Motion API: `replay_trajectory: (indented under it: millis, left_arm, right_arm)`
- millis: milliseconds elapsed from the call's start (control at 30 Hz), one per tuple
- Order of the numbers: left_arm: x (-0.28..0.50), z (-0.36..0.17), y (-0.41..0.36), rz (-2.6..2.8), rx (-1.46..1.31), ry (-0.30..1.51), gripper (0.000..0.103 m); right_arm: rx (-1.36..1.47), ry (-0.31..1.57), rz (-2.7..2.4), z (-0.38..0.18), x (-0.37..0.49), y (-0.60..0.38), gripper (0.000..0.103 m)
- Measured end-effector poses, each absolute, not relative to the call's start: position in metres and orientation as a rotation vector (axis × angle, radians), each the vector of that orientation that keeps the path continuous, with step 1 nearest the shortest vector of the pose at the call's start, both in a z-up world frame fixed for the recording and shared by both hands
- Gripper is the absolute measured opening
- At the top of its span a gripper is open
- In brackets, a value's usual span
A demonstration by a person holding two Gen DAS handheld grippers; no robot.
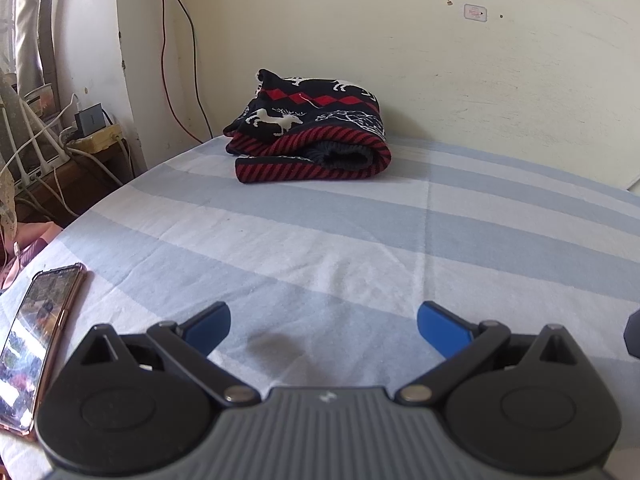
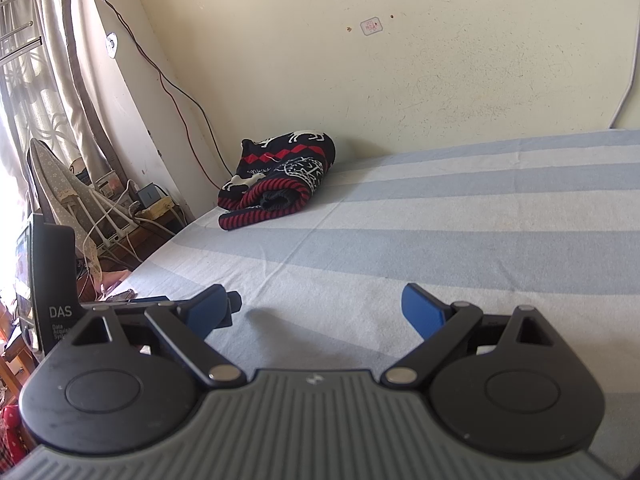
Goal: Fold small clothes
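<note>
Here, the left gripper [image 1: 323, 322] is held low over the striped bedsheet [image 1: 360, 240] w/ blue fingers spread wide, nothing btwn them; the right gripper [image 2: 314, 310] is likewise spread apart and empty. A phone [image 1: 38, 340] is seen lying on the sheet just left of the left gripper. The folded dark knit sweater [image 1: 310, 128], red-and-white patterned, is placed well ahead at the far bed edge near the wall [image 1: 440, 60].

Phone [image 1: 34, 344]: we see its lower end cut off by the left wrist view's edge, screen content blurred. Wall sticker [image 1: 475, 12]: print too small to read. Folded sweater [image 1: 312, 128]: inner layers hidden (only a dark cuff shows). Left gripper [image 2: 230, 306]: mostly hidden in the right wrist view.
</note>
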State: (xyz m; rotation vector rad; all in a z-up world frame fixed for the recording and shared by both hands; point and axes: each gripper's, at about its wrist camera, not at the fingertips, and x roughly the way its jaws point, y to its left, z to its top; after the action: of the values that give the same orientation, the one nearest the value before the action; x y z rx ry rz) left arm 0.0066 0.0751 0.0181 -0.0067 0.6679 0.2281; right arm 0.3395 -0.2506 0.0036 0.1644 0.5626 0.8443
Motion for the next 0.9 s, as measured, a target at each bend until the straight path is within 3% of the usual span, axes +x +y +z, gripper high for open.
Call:
replay_trajectory:
  millis: [900]
  left_arm:
    - [0.0065,0.0199,0.0755,0.239,-0.004,0.665,0.103]
  right_arm:
    - [0.165,0.563,0.845,0.0035,0.3395,-0.2507,0.096]
